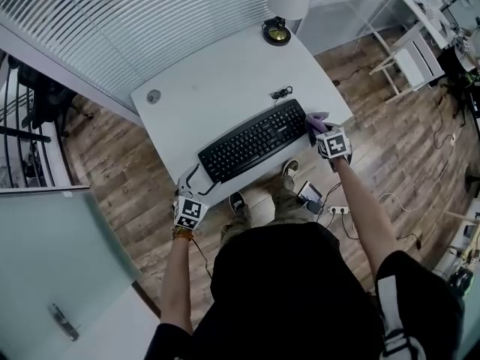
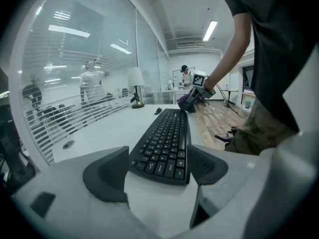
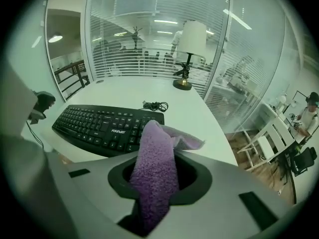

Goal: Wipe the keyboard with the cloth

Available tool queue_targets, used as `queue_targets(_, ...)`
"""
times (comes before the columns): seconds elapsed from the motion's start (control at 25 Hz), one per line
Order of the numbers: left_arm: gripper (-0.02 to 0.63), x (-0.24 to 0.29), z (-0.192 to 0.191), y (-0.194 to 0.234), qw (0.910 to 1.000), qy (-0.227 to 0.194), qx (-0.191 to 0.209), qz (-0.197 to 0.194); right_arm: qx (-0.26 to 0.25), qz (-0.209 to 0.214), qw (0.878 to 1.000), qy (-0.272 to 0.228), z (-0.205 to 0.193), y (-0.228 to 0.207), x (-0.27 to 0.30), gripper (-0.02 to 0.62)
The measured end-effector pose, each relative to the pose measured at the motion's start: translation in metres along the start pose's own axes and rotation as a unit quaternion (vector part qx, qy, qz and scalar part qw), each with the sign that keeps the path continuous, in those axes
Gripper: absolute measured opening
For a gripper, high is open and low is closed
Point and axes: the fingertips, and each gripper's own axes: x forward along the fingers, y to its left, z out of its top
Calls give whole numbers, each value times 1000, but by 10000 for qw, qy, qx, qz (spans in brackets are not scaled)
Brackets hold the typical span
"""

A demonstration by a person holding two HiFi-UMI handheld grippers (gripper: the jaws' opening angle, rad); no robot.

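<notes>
Bright, even light is given by ceiling strips (image 2: 210, 30) above the table (image 1: 217, 88) and mirrored in the glass wall (image 2: 75, 68). Little shadow is cast by the keyboard (image 1: 253, 139). Both gripper views are bent and darkened at their edges.

In my right gripper view, a little left of the centre of the frame, I can read one word, "Founder". It stands in white letters on the black keyboard (image 3: 99, 126). The signs on the keys are too small to read.

A lamp (image 3: 192, 39) stands at the white desk's (image 1: 210, 100) far end. A coiled black cable (image 3: 155, 105) lies nearby.
</notes>
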Motion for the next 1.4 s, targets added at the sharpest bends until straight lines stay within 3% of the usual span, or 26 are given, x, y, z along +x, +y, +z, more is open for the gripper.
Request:
queue_targets(0.2,364,19,-22,-7,9989,434,-9,-178,-67,44,9998,164,3,-7,14,91)
queue_targets(0.56,364,40,-35,-16,9961,722,109,-498,-134,433,9981,417,1,15,36,87)
queue_targets(0.76,371,39,-43,-19,9962,654,61,-575,-282,496,9973,469,1,21,37,84)
queue_targets(0.96,383,40,-47,-22,9944,726,407,-651,-372,431,9968,556,0,27,40,78)
queue_targets(1.16,391,41,-47,-21,9936,773,494,-663,-174,371,9978,525,2,32,40,75)
queue_targets(1.4,391,44,-44,-20,9967,604,213,-497,5,364,9985,404,4,52,42,74)
